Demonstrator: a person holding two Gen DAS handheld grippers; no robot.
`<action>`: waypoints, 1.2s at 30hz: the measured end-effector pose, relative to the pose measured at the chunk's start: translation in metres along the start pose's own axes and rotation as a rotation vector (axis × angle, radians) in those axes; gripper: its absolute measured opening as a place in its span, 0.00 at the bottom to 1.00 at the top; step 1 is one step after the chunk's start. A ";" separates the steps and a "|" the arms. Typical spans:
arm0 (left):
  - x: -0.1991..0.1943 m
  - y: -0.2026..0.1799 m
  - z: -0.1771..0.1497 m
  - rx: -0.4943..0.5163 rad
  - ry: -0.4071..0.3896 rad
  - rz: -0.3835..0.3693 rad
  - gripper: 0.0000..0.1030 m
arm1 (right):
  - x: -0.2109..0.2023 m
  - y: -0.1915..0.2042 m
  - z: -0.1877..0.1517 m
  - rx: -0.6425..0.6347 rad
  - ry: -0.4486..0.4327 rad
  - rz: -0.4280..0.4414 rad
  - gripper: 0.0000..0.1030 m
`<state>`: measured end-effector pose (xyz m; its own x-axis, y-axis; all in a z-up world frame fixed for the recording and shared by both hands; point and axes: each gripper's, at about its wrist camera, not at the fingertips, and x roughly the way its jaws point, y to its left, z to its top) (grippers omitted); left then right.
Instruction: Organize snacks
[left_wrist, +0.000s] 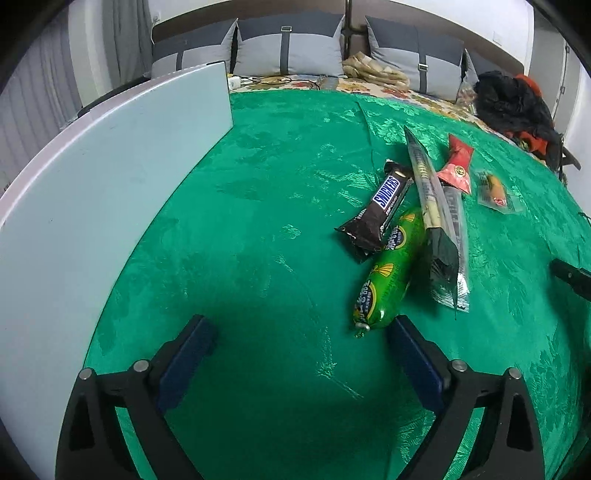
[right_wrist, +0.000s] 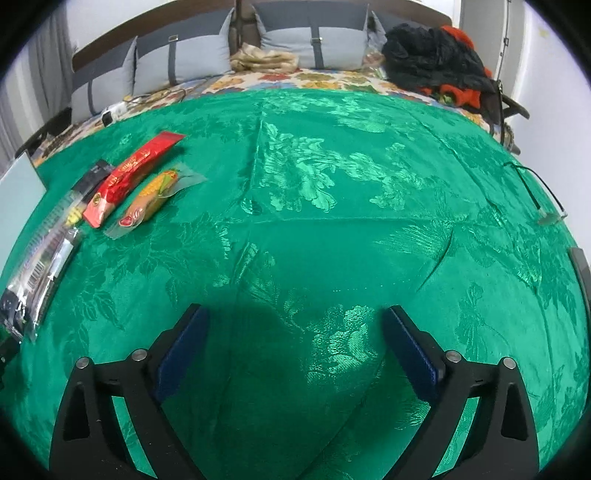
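A: What can't you see well?

B: The white board (left_wrist: 110, 192) on the left runs out of the picture. In the right view, the long clear packs (right_wrist: 44, 251) are cut off at the left edge. The bar code on them is too blurry to read.

A: Any words you can read?

B: Yes. The brown bar (left_wrist: 380, 206) says SNICKERS in white letters. The green sausage (left_wrist: 388, 269) has yellow writing, but I can't read it. The red pack (left_wrist: 456, 166) has a round gold mark, too small to read.

A: Where are the snacks?

B: All on the green cloth (left_wrist: 258, 221) over the worktop. The bar lies on the top end of the sausage. The clear packs sit just beside them. The small corn pack (right_wrist: 155, 195) is next to the red pack.

A: And the tools?

B: The left tool (left_wrist: 301, 354) is wide open and holds nothing. The sausage tip is just beside its right finger. The right tool (right_wrist: 295, 343) is wide open too, over bare cloth, well apart from the snacks.
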<state>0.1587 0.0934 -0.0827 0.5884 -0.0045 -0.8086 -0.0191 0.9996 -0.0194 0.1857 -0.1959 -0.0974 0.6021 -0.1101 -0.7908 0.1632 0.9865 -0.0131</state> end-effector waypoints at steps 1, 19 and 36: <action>0.002 -0.002 0.001 -0.004 0.003 0.003 0.97 | 0.000 0.000 0.000 0.001 0.000 0.001 0.95; 0.003 -0.001 0.002 -0.012 0.008 0.002 1.00 | 0.001 -0.001 0.000 0.001 0.000 0.001 0.95; 0.003 -0.001 0.002 -0.011 0.009 0.003 1.00 | 0.001 -0.001 0.000 0.001 0.000 0.001 0.95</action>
<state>0.1626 0.0925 -0.0840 0.5811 -0.0017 -0.8138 -0.0301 0.9993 -0.0235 0.1867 -0.1970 -0.0982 0.6022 -0.1095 -0.7908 0.1638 0.9864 -0.0119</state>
